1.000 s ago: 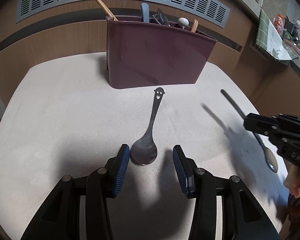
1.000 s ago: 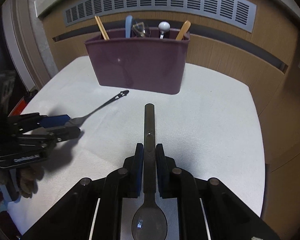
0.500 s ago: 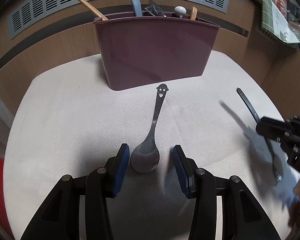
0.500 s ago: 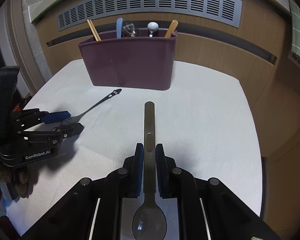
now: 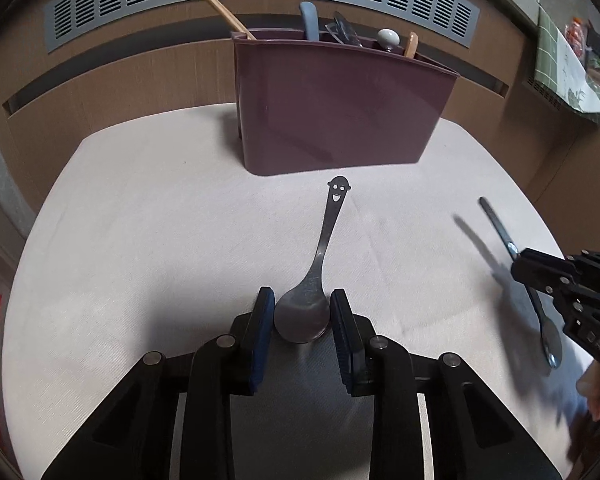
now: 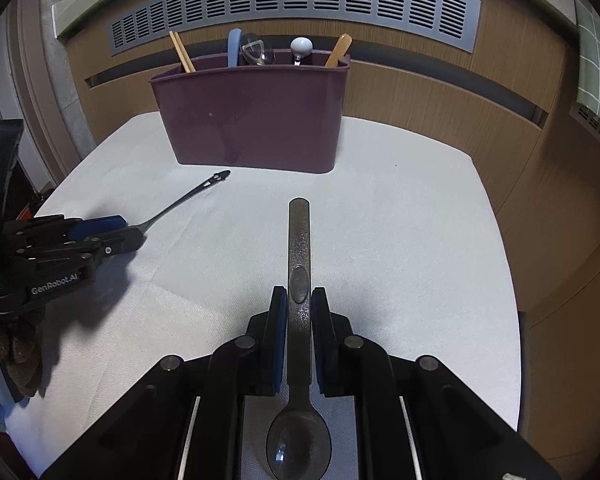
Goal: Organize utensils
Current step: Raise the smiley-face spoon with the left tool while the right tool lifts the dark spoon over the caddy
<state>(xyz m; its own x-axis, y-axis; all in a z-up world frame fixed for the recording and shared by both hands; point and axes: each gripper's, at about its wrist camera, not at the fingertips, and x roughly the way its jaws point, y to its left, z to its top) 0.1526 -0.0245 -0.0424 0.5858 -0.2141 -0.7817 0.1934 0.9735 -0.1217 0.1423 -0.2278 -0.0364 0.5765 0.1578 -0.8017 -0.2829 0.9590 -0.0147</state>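
A steel spoon with a smiley face on its handle end [image 5: 325, 236] lies on the white tablecloth [image 5: 140, 240], its bowl toward me. My left gripper [image 5: 303, 308] has its jaws closing around that bowl, and the blue pads [image 5: 265, 316] meet its edges. In the right wrist view the same left gripper [image 6: 128, 232] sits low at the left with the spoon [image 6: 188, 196] running out of it. My right gripper [image 6: 299, 300] is shut on the flat handle of a dark spoon [image 6: 299, 240], held above the cloth with the bowl toward the camera.
A maroon utensil holder [image 5: 340, 112] stands at the back of the table and holds chopsticks [image 6: 182, 54], a blue handle, a peeler, a white knob and a wooden handle. Wooden panelling with a grey vent grille [image 6: 300, 4] rises behind. The table edge drops off at the right [image 6: 508, 280].
My left gripper's jaws have drawn in from well apart until the pads meet the smiley spoon's bowl. The right gripper keeps its hold on the dark spoon, barely shifted.
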